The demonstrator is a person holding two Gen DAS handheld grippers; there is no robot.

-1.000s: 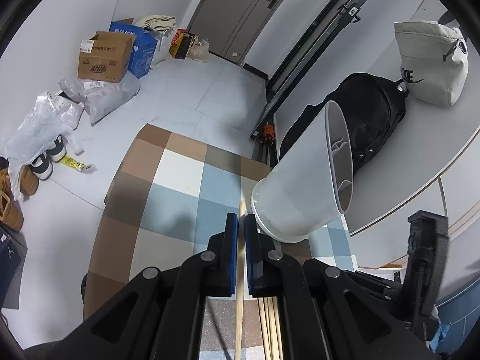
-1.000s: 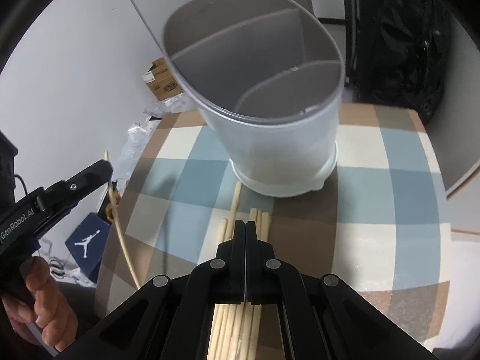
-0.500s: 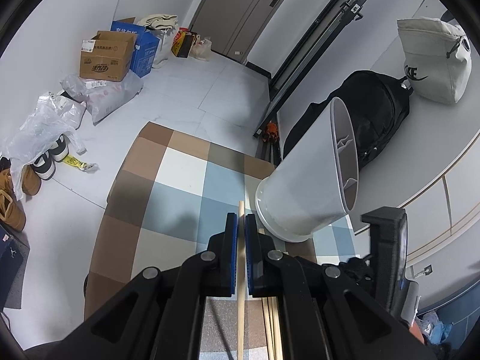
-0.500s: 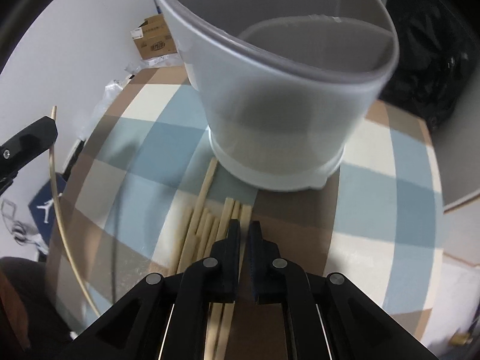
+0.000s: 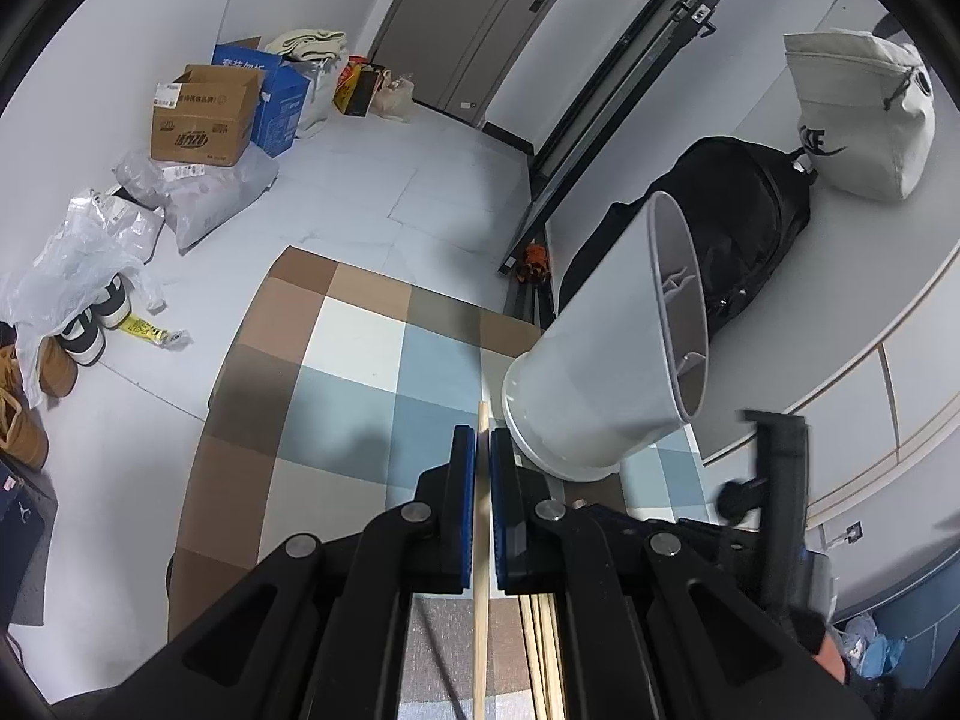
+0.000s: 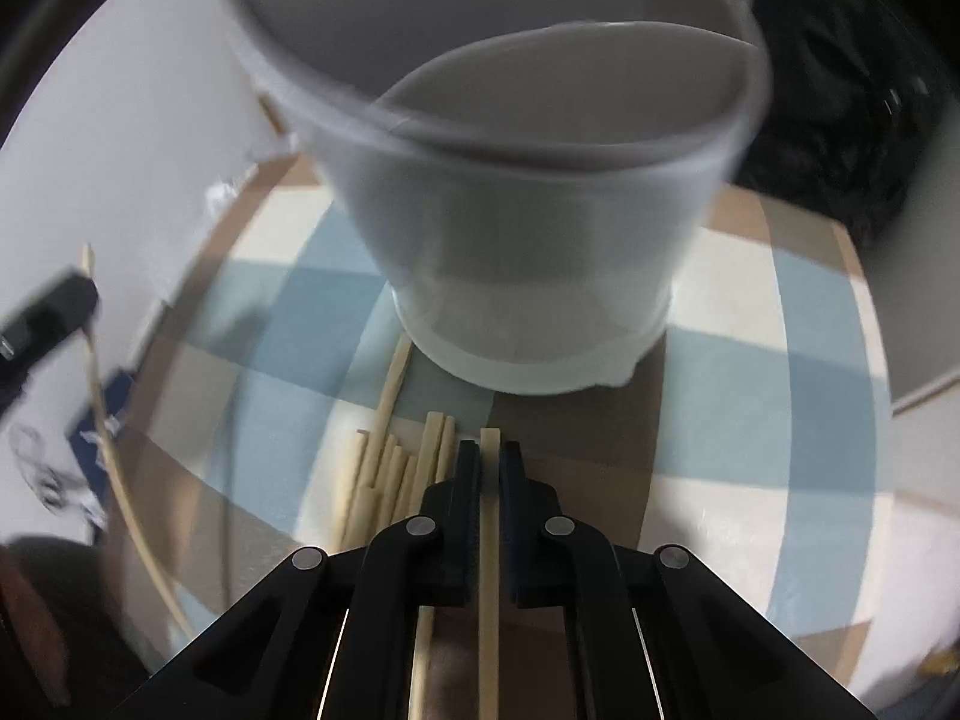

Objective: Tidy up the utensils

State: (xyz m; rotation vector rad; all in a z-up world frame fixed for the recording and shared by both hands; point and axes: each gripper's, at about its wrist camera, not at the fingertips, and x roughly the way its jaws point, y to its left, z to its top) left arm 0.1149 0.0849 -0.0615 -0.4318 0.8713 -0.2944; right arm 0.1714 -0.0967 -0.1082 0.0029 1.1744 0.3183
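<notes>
Left claw [image 5: 483, 450] clamped on 1 chopstick [image 5: 480, 570]; right claw [image 6: 491, 462] parted, astride chopstick on table [image 6: 489, 540], holder [image 6: 510, 228] ahead.

this looks like a lived-in home, likely an entry or spare room. a grey door [image 5: 480, 24] stands at the far wall, with cardboard boxes [image 5: 204, 114], plastic bags [image 5: 204, 198] and shoes [image 5: 90, 324] scattered over the pale tiled floor [image 5: 372, 180]. a black backpack [image 5: 738, 222] and a white bag [image 5: 864, 114] lie nearby, beside a small table [image 5: 336, 360] with a checked cloth.
</notes>
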